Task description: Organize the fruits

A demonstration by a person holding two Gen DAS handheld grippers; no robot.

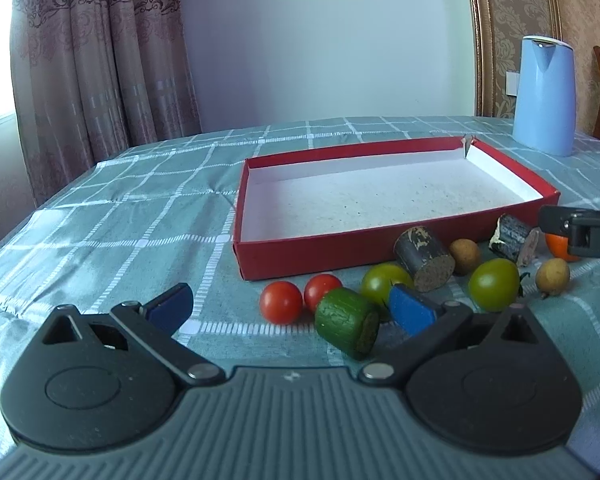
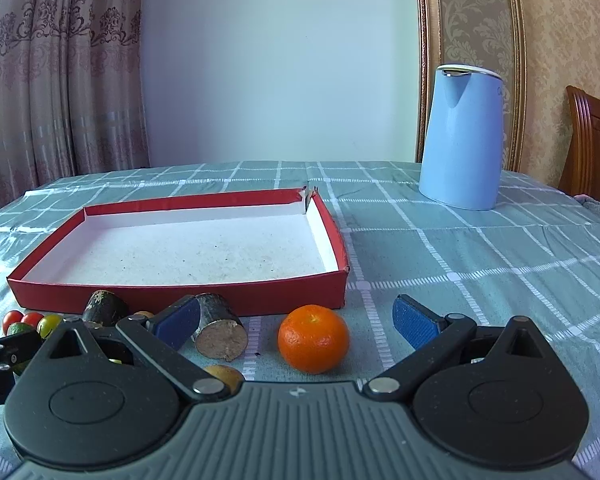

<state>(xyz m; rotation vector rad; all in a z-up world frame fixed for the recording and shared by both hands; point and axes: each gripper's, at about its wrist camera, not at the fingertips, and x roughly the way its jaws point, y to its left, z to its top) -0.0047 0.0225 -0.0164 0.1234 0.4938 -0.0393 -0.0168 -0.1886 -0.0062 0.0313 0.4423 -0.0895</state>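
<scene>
- Red box (image 2: 180, 294), shallow, white inside, empty, lies flat mid-worktop.
- Mandarin (image 2: 313, 338) sits just beside the box's near right corner.
- Two red cherry tomatoes (image 1: 281, 302), two green tomatoes (image 1: 494, 284), a green cucumber chunk (image 1: 346, 322), dark stem pieces (image 1: 424, 258) and two longans (image 1: 553, 275) line the box's near side.

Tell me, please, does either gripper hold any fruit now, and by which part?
Nothing is held. The left gripper and the right gripper are both open; the round orange mandarin lies untouched on the table between the right one's fingers.
</scene>
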